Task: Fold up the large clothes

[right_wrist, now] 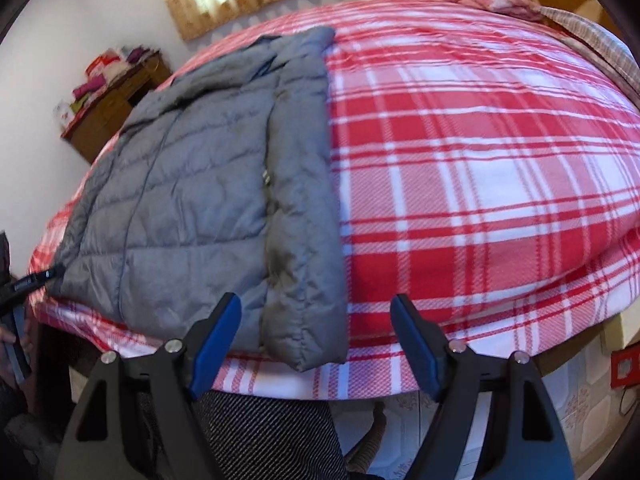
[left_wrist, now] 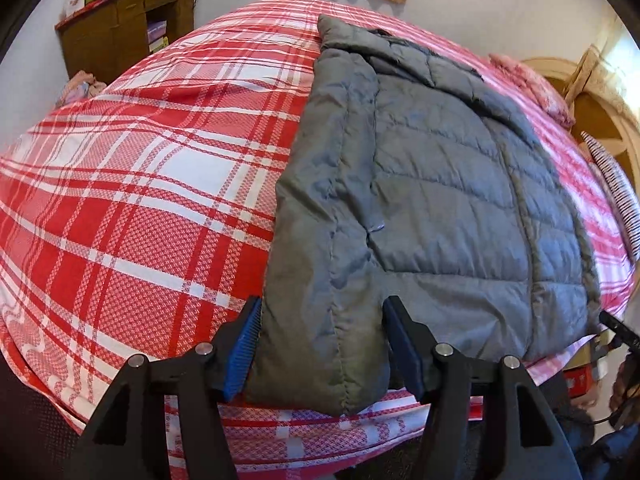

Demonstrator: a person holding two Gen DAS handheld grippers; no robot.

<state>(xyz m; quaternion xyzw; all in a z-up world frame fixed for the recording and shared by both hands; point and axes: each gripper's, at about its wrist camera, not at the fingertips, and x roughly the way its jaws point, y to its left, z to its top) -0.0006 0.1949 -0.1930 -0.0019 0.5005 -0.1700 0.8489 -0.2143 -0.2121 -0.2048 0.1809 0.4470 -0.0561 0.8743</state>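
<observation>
1. Grey quilted puffer jacket (left_wrist: 440,184) is lying flat on the red-and-white plaid bedsheet (left_wrist: 140,208), sleeves folded in along its sides, hem sitting at the near bed edge.
2. Left gripper (left_wrist: 320,344) is straddling the near end of the left folded sleeve (left_wrist: 320,280); its blue-padded fingers (left_wrist: 242,344) are standing spread, one on each side of the cuff, not squeezing it as far as the view shows.
3. Right gripper (right_wrist: 316,340) is hanging over the right folded sleeve's cuff (right_wrist: 304,320), fingers spread wide, nothing pinched; the cuff is sitting off-centre, closer to the left pad.
4. Likely step: closing on both hem corners to fold the jacket up toward the collar (left_wrist: 352,40).
5. Risks, judged:
- slick puffy fabric could be slipping out of a shallow pinch, so the fold drops halfway;
- a finger could be catching the plaid sheet along with the cuff and dragging bedding up;
- grabbing only the top sleeve layer could be undoing the sleeve fold and leaving the body behind;
- uneven grips could be skewing the fold.
6. Wooden cabinet (left_wrist: 120,28) with stacked cloth is standing well apart, no hazard.
</observation>
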